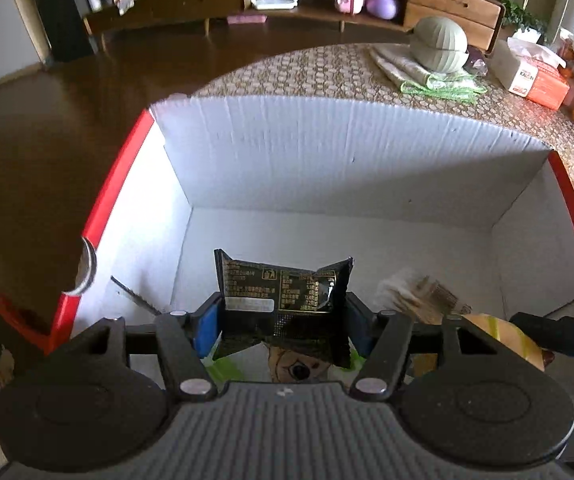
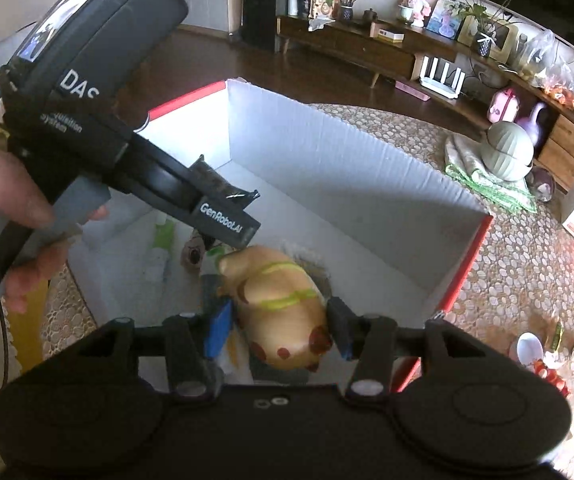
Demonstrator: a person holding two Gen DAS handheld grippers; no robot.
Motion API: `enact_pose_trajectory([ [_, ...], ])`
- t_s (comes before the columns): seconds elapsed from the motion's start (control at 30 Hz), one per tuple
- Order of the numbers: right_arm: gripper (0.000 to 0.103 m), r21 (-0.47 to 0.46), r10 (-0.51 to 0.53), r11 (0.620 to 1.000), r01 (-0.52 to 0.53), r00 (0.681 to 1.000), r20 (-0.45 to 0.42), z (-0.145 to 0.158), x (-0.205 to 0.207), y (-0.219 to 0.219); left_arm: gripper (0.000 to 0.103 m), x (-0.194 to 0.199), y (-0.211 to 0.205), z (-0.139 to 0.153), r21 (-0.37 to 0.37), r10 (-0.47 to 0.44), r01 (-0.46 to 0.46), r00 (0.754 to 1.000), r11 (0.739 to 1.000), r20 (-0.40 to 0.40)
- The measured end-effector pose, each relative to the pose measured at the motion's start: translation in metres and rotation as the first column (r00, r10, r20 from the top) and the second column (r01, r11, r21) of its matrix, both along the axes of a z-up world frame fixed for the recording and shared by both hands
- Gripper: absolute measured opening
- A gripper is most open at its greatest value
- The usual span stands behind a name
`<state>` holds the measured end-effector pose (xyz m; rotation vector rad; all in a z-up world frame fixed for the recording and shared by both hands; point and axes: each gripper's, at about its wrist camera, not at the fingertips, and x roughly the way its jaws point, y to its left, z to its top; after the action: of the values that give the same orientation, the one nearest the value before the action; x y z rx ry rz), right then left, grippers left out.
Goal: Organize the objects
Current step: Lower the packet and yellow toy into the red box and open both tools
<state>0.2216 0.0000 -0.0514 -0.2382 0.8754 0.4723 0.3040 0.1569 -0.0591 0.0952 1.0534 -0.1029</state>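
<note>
The left claw (image 1: pixel 283 320) pinches a black snack packet (image 1: pixel 285 294) over the white box (image 1: pixel 327 152) on the table (image 2: pixel 507 280), the right claw (image 2: pixel 279 328) grips a tan toy (image 2: pixel 283 320) inside it, so each likely needs lowering, then releasing.

Your box (image 1: pixel 327 152) is white inside with red edges. The packet (image 1: pixel 283 300) in your left gripper (image 1: pixel 283 320) is black with gold print. The toy (image 2: pixel 283 312) between your right gripper's (image 2: pixel 283 336) blue pads (image 2: pixel 219 330) is tan with brown spots and yellow-green bands. The tablecloth (image 2: pixel 507 280) shows a beige pebble pattern.
</note>
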Motion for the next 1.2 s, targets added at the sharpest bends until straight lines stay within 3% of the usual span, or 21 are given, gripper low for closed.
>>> enact_pose_trajectory([
  [0.27, 0.063, 0.011, 0.008, 1.0, -0.008, 1.0, 0.013, 0.005, -0.005, -0.001, 0.075, -0.007, 0.004, 0.007, -0.014, 0.032, -0.031, 0.999, 0.999, 0.038],
  [0.57, 0.064, 0.029, 0.005, 1.0, -0.006, 0.999, 0.038, 0.021, -0.017, -0.007, 0.075, -0.024, 0.004, 0.024, -0.056, 0.05, -0.045, 0.995, 0.997, 0.089],
  [0.83, 0.071, 0.065, 0.011, 0.998, -0.016, 0.997, 0.079, 0.041, -0.037, -0.024, 0.076, -0.048, -0.001, 0.045, -0.093, 0.058, -0.045, 0.988, 0.995, 0.14],
  [1.2, 0.076, 0.104, 0.011, 0.994, -0.023, 0.993, 0.122, 0.061, -0.061, -0.041, 0.08, -0.076, -0.008, 0.067, -0.097, 0.057, -0.038, 0.979, 0.995, 0.196],
])
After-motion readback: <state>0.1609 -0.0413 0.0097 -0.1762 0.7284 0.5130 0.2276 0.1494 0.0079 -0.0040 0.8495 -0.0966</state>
